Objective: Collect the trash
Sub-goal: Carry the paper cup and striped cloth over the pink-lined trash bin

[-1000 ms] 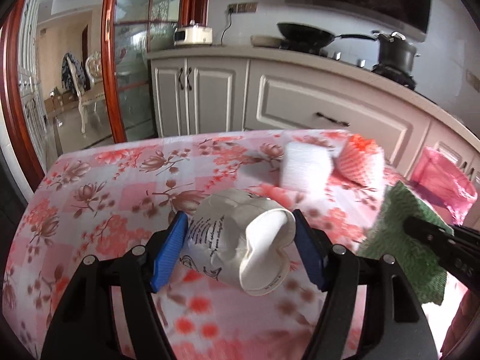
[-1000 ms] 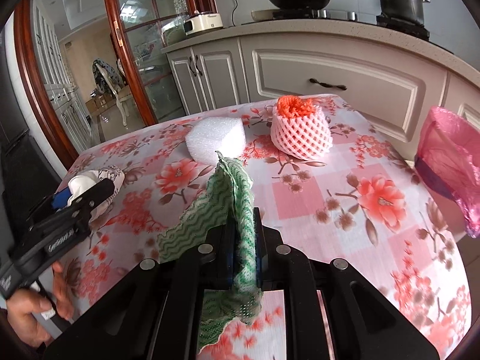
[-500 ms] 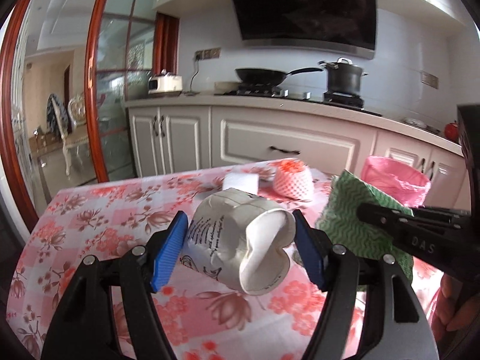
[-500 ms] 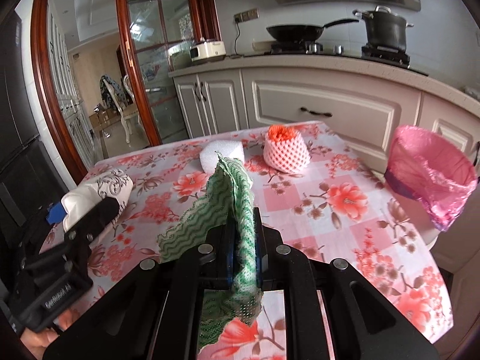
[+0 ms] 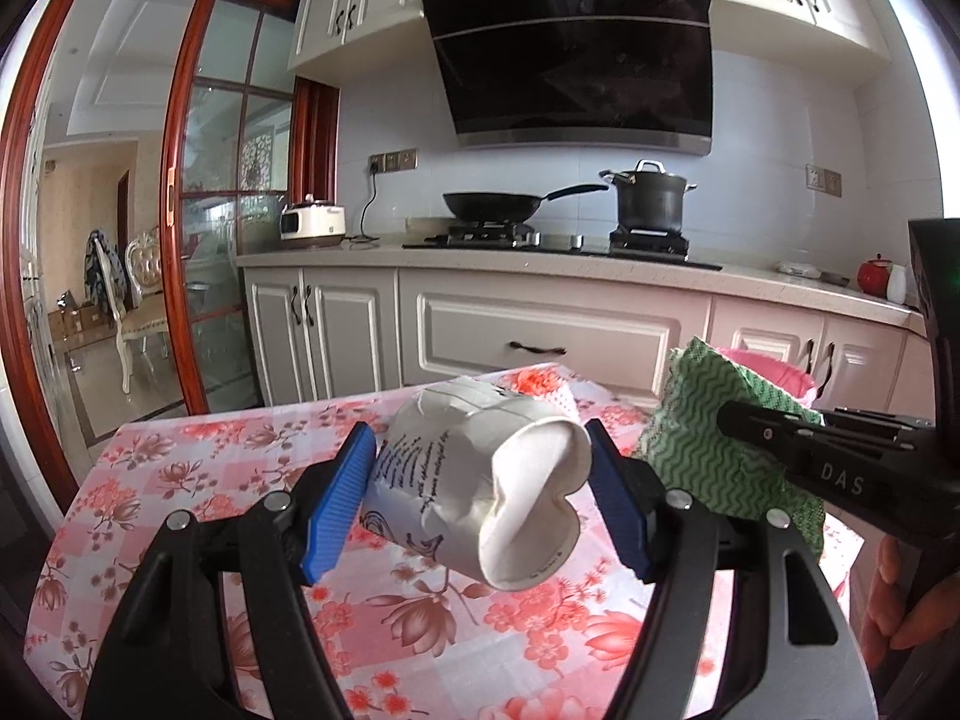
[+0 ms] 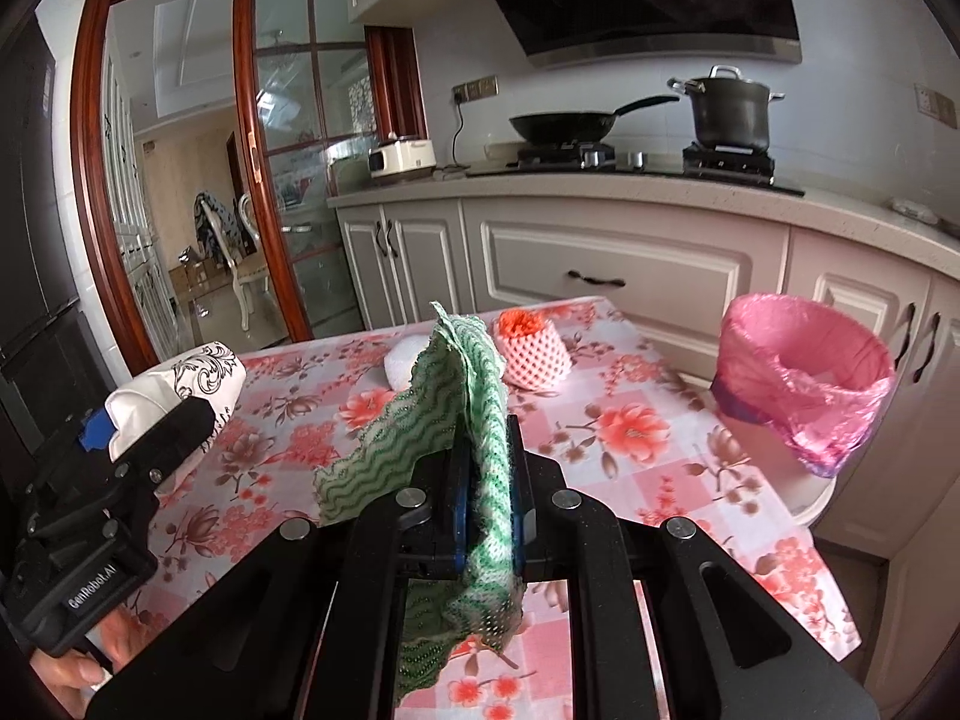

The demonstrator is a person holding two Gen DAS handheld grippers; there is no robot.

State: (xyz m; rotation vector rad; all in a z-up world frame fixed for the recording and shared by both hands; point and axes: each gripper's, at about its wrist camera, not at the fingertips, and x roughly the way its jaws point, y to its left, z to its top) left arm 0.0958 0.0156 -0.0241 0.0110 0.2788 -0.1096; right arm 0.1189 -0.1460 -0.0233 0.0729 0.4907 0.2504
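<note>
Both loads are gripped, left tool (image 5: 480,498) half-open clamping crushed paper cup (image 5: 480,480), right tool (image 6: 489,492) pinched tight on green cloth (image 6: 474,414): each should clear the pink-lined bin (image 6: 804,384) rim off the bench's (image 6: 648,438) right edge before releasing.

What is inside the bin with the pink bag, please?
Only the pink bag itself shows inside the bin: its crumpled liner along the near wall. No trash is visible, but the near rim covers the bottom.

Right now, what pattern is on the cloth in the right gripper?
Green and white wavy stripes on the cloth, clearest in the right wrist view.
</note>
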